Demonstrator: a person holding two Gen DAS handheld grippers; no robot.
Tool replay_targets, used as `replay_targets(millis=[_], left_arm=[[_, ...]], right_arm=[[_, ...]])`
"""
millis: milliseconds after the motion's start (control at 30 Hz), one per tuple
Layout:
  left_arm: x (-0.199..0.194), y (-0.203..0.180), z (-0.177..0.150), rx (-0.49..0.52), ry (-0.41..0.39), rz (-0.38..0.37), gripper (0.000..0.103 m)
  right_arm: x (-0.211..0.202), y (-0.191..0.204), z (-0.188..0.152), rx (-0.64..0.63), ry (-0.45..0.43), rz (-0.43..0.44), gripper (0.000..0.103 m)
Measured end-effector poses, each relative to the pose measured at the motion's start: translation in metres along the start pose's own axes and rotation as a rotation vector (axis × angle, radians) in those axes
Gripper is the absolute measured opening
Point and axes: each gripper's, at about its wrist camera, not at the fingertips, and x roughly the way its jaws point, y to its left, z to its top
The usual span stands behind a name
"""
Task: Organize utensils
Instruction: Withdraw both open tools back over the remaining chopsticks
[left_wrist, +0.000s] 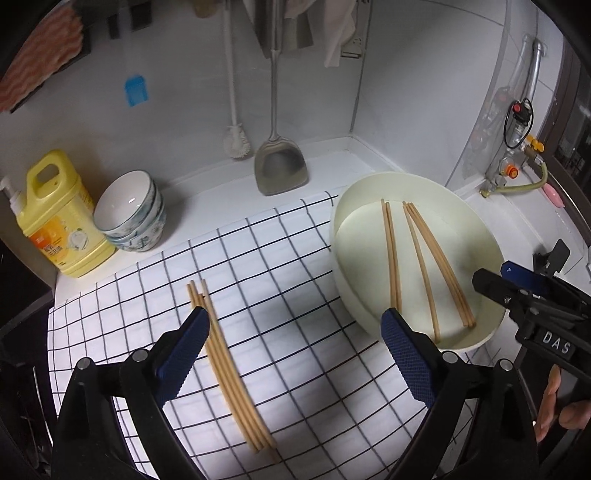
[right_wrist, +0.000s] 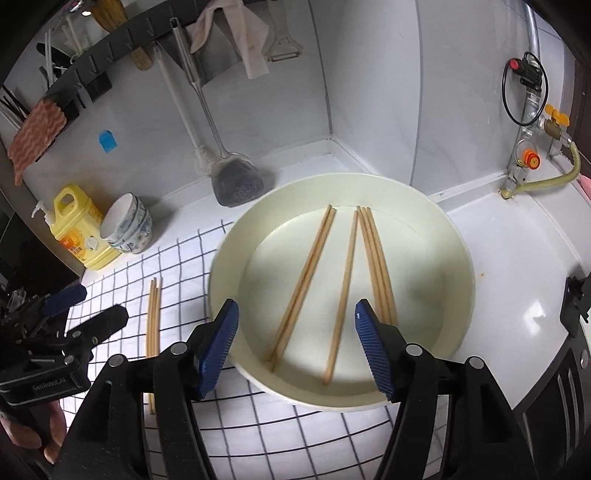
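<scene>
Three wooden chopsticks (left_wrist: 229, 369) lie side by side on the checked cloth (left_wrist: 295, 258). My left gripper (left_wrist: 295, 314) hovers open above them with nothing between its blue pads. Several more chopsticks (right_wrist: 341, 295) lie inside the cream round basin (right_wrist: 332, 179): a pair on the left, a single one in the middle, and a bundle on the right. My right gripper (right_wrist: 297, 306) hangs open over the basin's near rim and holds nothing. The left wrist view shows the right gripper (left_wrist: 495, 275) at the far right beside the basin (left_wrist: 369, 181). The left gripper (right_wrist: 92, 306) appears at the left edge of the right wrist view.
A yellow detergent bottle (left_wrist: 59, 218) and stacked bowls (left_wrist: 129, 214) stand at the back left. A metal spatula (left_wrist: 280, 166) and a white brush (left_wrist: 236, 140) hang against the wall. Gas valve and hose (right_wrist: 532, 158) sit at the back right. The counter edge runs along the right.
</scene>
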Motion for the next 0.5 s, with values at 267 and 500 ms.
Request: replay_targets(millis=[267,500], left_arm=[[-0.018,0.039,-0.016,-0.031,-0.014,0.031,0.092],[-0.03,0.084,-0.041,-0.087,-0.012,0.079,0.092]], right_arm=[[-0.003,0.033,-0.005,-0.025,-0.023,0.013,0.064],[-0.003,0.066,-0.02,-0.044,-0.039,0.049,0.064]])
